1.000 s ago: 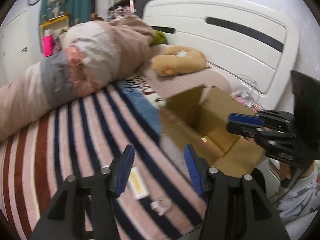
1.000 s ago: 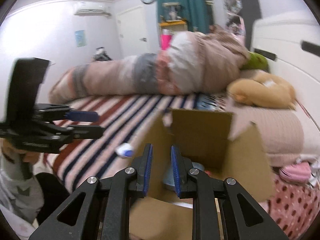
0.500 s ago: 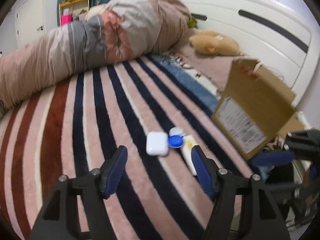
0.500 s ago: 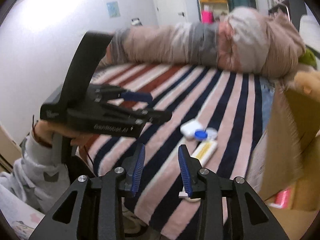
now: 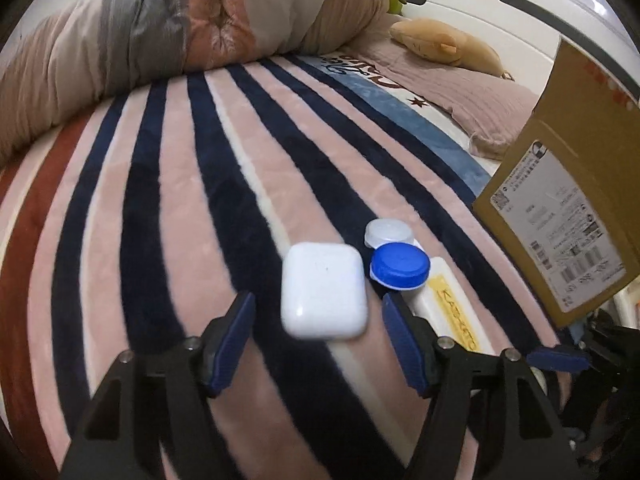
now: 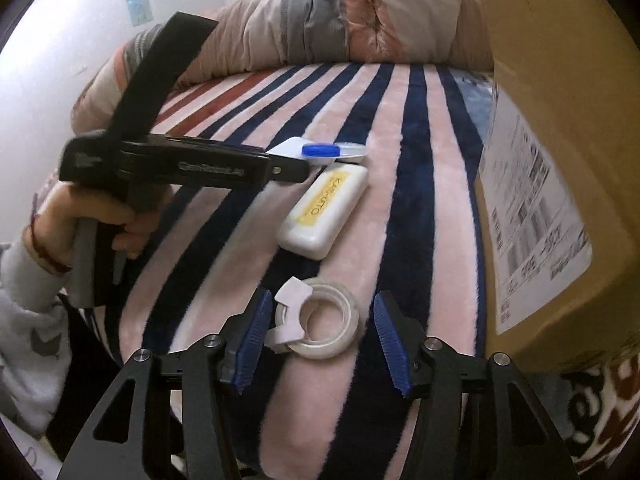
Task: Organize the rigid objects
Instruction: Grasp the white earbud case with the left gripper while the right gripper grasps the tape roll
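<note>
A white earbud case (image 5: 323,290) lies on the striped blanket (image 5: 168,208). My left gripper (image 5: 318,340) is open, its blue pads on either side of the case's near end. Beside the case lie a contact-lens case with a blue cap (image 5: 400,266) and a white cap (image 5: 389,232), and a white oblong case with a yellow label (image 5: 448,304). In the right wrist view my right gripper (image 6: 322,344) is open around a roll of clear tape (image 6: 318,322). The oblong case (image 6: 324,210) and the lens case (image 6: 324,151) lie beyond it, next to my left gripper's body (image 6: 188,166).
A cardboard box (image 5: 568,208) with a shipping label stands at the right on the bed; it fills the right side of the right wrist view (image 6: 540,160). A rolled duvet (image 5: 180,32) lies along the back. A plush toy (image 5: 448,42) rests by the white headboard (image 5: 500,12).
Both grippers have moved from the box down to the blanket. The left one has closed in on the earbud case. The right one has opened wider and now straddles the tape roll.
</note>
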{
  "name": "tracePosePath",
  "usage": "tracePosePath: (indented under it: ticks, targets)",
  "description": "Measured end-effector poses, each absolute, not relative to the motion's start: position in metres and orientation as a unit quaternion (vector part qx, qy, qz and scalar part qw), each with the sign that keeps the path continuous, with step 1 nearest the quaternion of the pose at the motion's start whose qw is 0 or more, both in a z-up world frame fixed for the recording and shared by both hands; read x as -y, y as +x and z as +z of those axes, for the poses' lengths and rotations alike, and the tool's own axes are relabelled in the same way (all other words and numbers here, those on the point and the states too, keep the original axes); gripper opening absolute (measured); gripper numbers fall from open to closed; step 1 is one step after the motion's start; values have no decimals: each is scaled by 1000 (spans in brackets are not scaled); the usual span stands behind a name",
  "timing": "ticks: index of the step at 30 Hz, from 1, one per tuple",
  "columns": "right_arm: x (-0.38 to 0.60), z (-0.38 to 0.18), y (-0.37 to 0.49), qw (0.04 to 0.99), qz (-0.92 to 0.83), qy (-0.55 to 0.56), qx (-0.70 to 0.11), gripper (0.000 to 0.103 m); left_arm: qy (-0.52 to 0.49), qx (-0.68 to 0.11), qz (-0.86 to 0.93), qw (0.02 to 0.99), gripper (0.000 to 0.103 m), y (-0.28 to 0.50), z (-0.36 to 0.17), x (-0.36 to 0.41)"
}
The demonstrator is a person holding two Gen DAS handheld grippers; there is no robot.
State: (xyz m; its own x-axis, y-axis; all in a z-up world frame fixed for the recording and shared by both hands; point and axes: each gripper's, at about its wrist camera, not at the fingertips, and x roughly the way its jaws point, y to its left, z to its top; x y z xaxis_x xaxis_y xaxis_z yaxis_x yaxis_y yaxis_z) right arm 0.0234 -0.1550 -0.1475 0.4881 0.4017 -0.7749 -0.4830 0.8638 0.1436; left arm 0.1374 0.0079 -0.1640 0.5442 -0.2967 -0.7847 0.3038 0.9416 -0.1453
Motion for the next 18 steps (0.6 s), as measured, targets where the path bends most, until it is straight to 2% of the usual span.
tracePosePath:
  ticks: [1, 3, 4, 13, 18]
  targets:
    - [156, -148, 23, 862, 258, -43, -434, 49, 7, -445, -167, 880, 55, 139, -165, -6]
    - [156, -148, 19, 863, 261, -45, -431, 49, 6, -442, -163, 882, 41, 142, -166, -5]
    - [156, -148, 18, 863, 262, -46, -430, 49, 5, -442, -166, 882, 40, 143, -165, -5]
    - [156, -145, 11, 857, 282, -41, -429, 49, 20, -481, -174, 859, 40, 116, -160, -17]
    - [150, -148, 13, 859, 275, -53, -429, 49, 4, -470, -166, 867, 40, 107, -163, -21]
